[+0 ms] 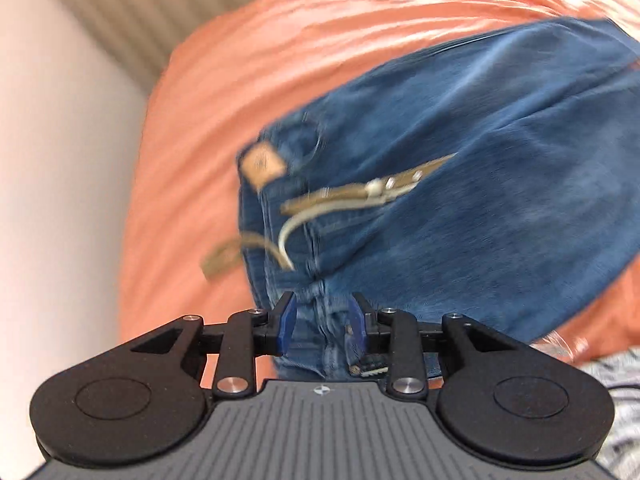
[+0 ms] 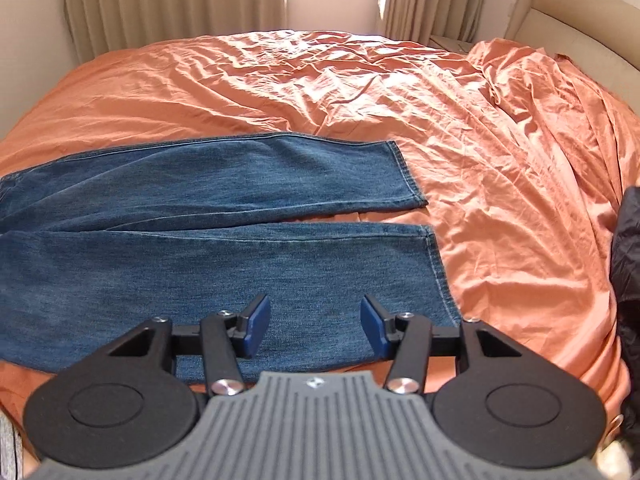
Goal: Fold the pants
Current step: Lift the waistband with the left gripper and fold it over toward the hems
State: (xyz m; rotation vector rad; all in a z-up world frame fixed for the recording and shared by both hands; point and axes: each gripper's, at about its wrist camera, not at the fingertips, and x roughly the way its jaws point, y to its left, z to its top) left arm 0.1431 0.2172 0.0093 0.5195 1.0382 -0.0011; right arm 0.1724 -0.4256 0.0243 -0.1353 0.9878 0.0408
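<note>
Bed: we see a wide bed [image 2: 400,92] under a rumpled orange sheet [image 2: 500,168], creased all over and bunched toward the far right corner.
Room: pale pleated curtains [image 2: 168,0] hang behind the bed, with a bright window [image 2: 333,2] between them; a padded beige headboard [image 2: 580,12] stands at the right, and a plain light wall [image 1: 60,160] shows in the left wrist view.
Edge of view: something black and puffy [image 2: 628,264] sits at the right edge of the right wrist view; we cannot tell what it is.
Jeans: the blue jeans [image 2: 208,208] lie flat on the sheet, legs running side by side toward the right, hems near the middle of the bed, a thin strip of orange between the lower legs.
Waist end: in the blurred left wrist view we see the waistband with a tan leather patch [image 1: 262,166] and a brown belt [image 1: 352,194], its loose end curling off the denim onto the sheet.
Left tongs [image 1: 323,322]: partly open; the fly seam of the jeans runs up between the blue pads, close to the right one, but we cannot tell whether either pad presses on it.
Right tongs [image 2: 317,324]: open wide and empty, poised over the nearer leg close to its hem, denim showing in the gap.
</note>
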